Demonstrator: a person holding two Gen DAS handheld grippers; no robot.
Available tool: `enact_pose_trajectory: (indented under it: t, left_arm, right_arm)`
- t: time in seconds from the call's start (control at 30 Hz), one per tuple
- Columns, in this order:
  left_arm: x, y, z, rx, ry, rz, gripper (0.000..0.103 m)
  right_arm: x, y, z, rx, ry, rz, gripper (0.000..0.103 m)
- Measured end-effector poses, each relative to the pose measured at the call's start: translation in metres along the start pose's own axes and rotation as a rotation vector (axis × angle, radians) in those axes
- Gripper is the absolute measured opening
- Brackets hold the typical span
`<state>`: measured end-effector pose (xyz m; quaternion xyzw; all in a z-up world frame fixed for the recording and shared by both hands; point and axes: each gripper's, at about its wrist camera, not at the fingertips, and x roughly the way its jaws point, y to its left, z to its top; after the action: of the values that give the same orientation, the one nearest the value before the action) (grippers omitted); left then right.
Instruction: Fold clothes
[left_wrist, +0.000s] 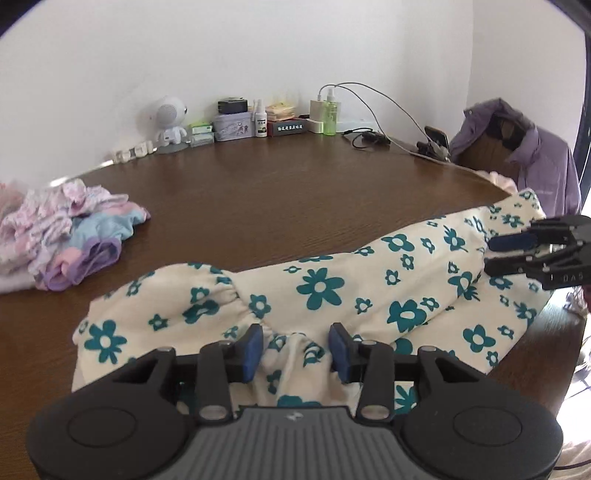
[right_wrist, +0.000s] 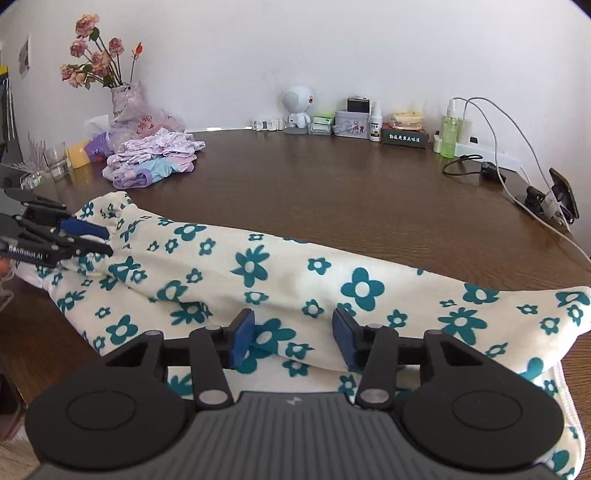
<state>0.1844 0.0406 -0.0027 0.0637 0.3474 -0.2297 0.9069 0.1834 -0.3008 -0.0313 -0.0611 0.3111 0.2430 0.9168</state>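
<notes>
A cream cotton garment printed with teal flowers (left_wrist: 332, 291) lies stretched along the near edge of the round dark wooden table (left_wrist: 277, 192). The left gripper (left_wrist: 295, 349) and the right gripper (right_wrist: 293, 338) each straddle a fabric ridge, jaws parted, pads not pressing. Closing on the top layer alone would likely let the lower layer slip off the near edge.
</notes>
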Motion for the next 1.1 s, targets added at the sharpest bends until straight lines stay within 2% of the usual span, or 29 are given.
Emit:
enact_pose_trajectory:
  t: [0.07, 0.17, 0.23, 0.37, 0.47, 0.5, 0.57, 0.6, 0.63, 0.67, 0.7, 0.73, 0.87, 0.97, 1.1]
  left_arm:
    - [0.0, 0.001, -0.002, -0.001, -0.009, 0.001, 0.039]
    - [-0.001, -0.002, -0.002, 0.015, -0.014, 0.017, 0.039]
    - [-0.001, -0.001, -0.002, 0.013, -0.012, 0.018, 0.039]
    - [-0.001, -0.003, -0.002, 0.012, -0.014, 0.027, 0.04]
    - [0.0, -0.005, -0.003, 0.008, -0.021, 0.036, 0.04]
    - [0.0, -0.005, -0.004, 0.005, -0.023, 0.038, 0.04]
    - [0.0, -0.005, -0.005, -0.001, -0.028, 0.04, 0.04]
    - [0.0, -0.005, -0.005, -0.003, -0.03, 0.042, 0.04]
    - [-0.001, -0.006, -0.006, -0.005, -0.032, 0.044, 0.04]
    - [-0.001, -0.006, -0.006, -0.007, -0.033, 0.045, 0.04]
    - [-0.001, -0.005, -0.006, -0.009, -0.033, 0.046, 0.04]
    - [-0.002, -0.005, -0.007, -0.011, -0.033, 0.046, 0.04]
    - [-0.002, -0.004, -0.008, -0.009, -0.04, 0.04, 0.04]
    - [-0.002, -0.003, -0.009, -0.009, -0.045, 0.035, 0.04]
    - [-0.003, -0.005, -0.01, -0.004, -0.051, 0.039, 0.04]
  right_arm:
    - [-0.006, -0.005, -0.003, -0.001, 0.008, -0.019, 0.05]
    - [-0.016, -0.019, -0.008, 0.04, 0.014, -0.023, 0.051]
    - [-0.029, -0.027, -0.01, 0.085, -0.01, -0.031, 0.052]
    - [-0.064, -0.041, -0.015, 0.155, -0.096, -0.144, 0.056]
    - [-0.083, -0.059, -0.02, 0.247, -0.146, -0.282, 0.065]
    - [-0.083, -0.067, -0.022, 0.291, -0.145, -0.299, 0.068]
    - [-0.077, -0.085, -0.027, 0.387, -0.133, -0.289, 0.068]
    - [-0.072, -0.092, -0.03, 0.431, -0.127, -0.249, 0.067]
    - [-0.066, -0.098, -0.031, 0.47, -0.123, -0.202, 0.065]
    - [-0.06, -0.104, -0.033, 0.508, -0.119, -0.156, 0.045]
    - [-0.056, -0.108, -0.034, 0.532, -0.118, -0.133, 0.017]
    - [-0.056, -0.111, -0.035, 0.542, -0.124, -0.126, 0.011]
    - [-0.059, -0.134, -0.044, 0.602, -0.15, -0.113, 0.008]
    - [-0.052, -0.146, -0.053, 0.62, -0.139, -0.153, 0.007]
    - [-0.052, -0.151, -0.056, 0.67, -0.178, -0.101, 0.009]
